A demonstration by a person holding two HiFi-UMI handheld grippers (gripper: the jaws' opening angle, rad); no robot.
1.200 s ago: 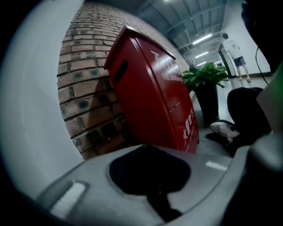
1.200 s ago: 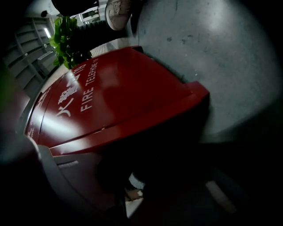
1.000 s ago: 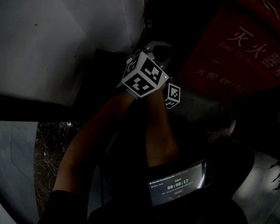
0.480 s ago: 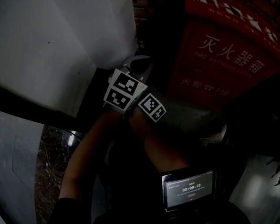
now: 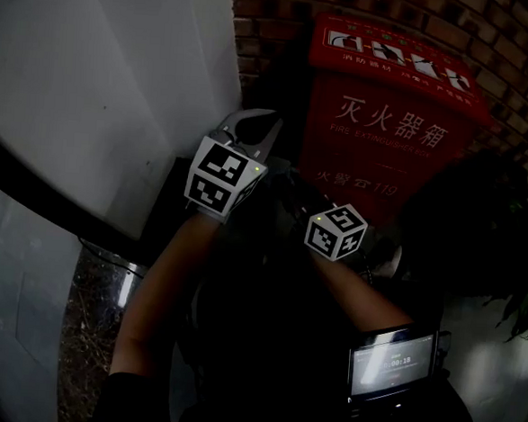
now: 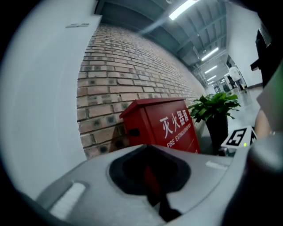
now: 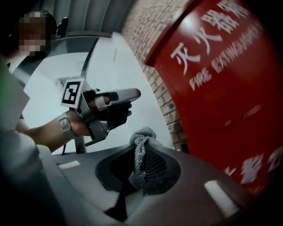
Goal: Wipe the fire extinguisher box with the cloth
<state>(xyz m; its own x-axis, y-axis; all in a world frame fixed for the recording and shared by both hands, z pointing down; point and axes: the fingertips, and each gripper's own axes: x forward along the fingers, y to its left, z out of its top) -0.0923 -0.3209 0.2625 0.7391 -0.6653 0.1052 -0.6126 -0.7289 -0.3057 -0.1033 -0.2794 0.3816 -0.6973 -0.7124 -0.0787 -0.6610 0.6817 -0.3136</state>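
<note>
The red fire extinguisher box (image 5: 387, 124) stands against a brick wall, with white characters on its front; it also shows in the left gripper view (image 6: 163, 126) and fills the right of the right gripper view (image 7: 230, 97). My right gripper (image 7: 137, 172) is shut on a grey knitted cloth (image 7: 143, 154), close to the box's front. Its marker cube (image 5: 336, 230) shows in the head view below the box. My left gripper (image 5: 252, 128) is held up left of the box, jaws together with nothing in them (image 6: 150, 176).
A white wall (image 5: 120, 78) rises at the left and a brick wall (image 6: 119, 66) runs behind the box. A potted plant (image 6: 216, 108) stands right of the box. A small screen (image 5: 393, 368) hangs at the person's chest.
The head view has tilted up, so the whole box now shows. My right gripper has moved right and down, away from the left gripper, which stays about where it was.
</note>
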